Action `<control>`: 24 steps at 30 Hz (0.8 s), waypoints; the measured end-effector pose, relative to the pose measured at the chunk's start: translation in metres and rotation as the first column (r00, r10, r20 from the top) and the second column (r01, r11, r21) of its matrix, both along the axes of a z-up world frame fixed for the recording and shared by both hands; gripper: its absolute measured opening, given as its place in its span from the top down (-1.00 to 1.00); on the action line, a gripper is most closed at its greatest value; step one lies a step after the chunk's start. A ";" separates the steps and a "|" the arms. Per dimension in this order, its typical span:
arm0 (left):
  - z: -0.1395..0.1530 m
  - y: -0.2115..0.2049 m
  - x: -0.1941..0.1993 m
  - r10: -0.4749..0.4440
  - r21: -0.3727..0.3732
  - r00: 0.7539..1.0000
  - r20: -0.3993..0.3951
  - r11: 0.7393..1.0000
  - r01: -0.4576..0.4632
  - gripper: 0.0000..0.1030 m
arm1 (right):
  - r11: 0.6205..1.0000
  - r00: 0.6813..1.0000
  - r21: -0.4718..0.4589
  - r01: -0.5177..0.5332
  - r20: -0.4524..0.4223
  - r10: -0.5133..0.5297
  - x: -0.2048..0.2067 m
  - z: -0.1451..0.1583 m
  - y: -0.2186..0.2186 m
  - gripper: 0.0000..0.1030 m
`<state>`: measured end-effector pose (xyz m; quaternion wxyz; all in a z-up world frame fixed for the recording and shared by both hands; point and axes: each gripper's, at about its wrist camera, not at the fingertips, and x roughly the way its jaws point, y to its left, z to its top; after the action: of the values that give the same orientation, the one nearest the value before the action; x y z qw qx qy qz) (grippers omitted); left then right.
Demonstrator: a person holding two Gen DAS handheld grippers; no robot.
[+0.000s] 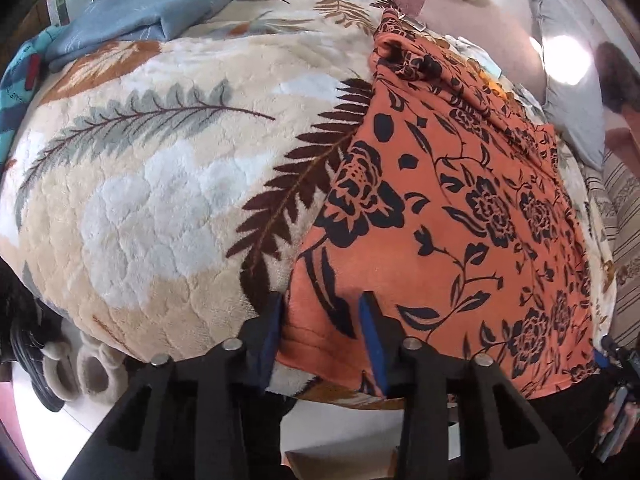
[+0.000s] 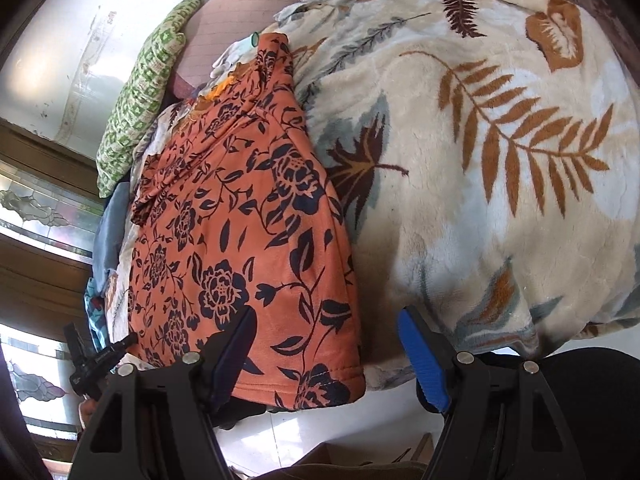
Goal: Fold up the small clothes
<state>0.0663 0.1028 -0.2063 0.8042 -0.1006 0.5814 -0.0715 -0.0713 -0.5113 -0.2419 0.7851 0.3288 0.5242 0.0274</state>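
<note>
An orange garment with a black flower print (image 1: 460,216) lies spread flat on a cream leaf-patterned fleece blanket (image 1: 152,184). It also shows in the right wrist view (image 2: 240,240). My left gripper (image 1: 322,312) is open, its blue pads either side of the garment's near left corner at the hem. My right gripper (image 2: 328,328) is open wide over the garment's near right corner; the left finger (image 2: 236,344) rests over the cloth, the right finger (image 2: 424,356) over the blanket (image 2: 480,160).
A folded blue cloth (image 1: 160,4) lies at the far left of the bed. A green patterned pillow (image 2: 140,96) and a grey pillow (image 1: 568,112) lie at the head. Slippers (image 1: 76,368) stand on the white floor below the bed edge.
</note>
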 end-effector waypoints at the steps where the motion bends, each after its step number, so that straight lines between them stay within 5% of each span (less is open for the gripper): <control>1: -0.001 -0.002 0.001 -0.010 0.013 1.000 0.004 1.000 0.009 0.19 | 1.000 1.000 -0.010 -0.002 -0.009 0.001 0.002 -0.001 0.001 -0.49; 4: -0.001 -0.010 0.001 -0.035 0.050 0.999 0.011 0.998 0.034 0.36 | 1.000 0.999 -0.014 -0.016 -0.042 0.015 0.008 -0.010 0.008 -0.49; 6: 0.000 -0.010 0.001 -0.047 0.042 0.999 0.011 0.998 0.047 0.74 | 0.999 0.996 -0.015 -0.047 -0.077 0.045 0.011 -0.019 0.017 -0.43; 8: 0.001 -0.008 0.002 -0.051 0.020 0.999 0.005 0.998 0.051 0.81 | 0.992 0.987 -0.032 -0.120 -0.114 0.116 0.014 -0.026 0.032 -0.01; 9: 0.001 -0.006 0.002 -0.049 0.010 0.999 -0.001 0.999 0.049 0.83 | 0.987 0.981 -0.045 -0.153 -0.128 0.147 0.015 -0.028 0.039 0.53; 12: 0.002 -0.001 0.004 -0.048 -0.036 0.999 -0.014 0.998 0.048 0.85 | 0.984 0.980 -0.024 -0.176 -0.097 0.173 0.015 -0.026 0.047 0.80; 18: 0.031 0.016 0.010 -0.040 -0.184 0.999 0.022 0.982 0.044 0.86 | 0.967 0.981 0.181 -0.179 0.112 0.160 0.020 0.018 0.033 0.81; 24: 0.074 0.024 0.024 -0.028 -0.257 0.994 0.103 0.965 0.054 0.86 | 0.930 0.956 0.348 -0.118 0.294 0.012 0.032 0.057 -0.005 0.81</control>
<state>0.0905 0.1273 -0.1319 0.8101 -0.1891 0.5288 -0.1684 -0.0396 -0.5164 -0.1850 0.7775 0.4423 0.4012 0.1970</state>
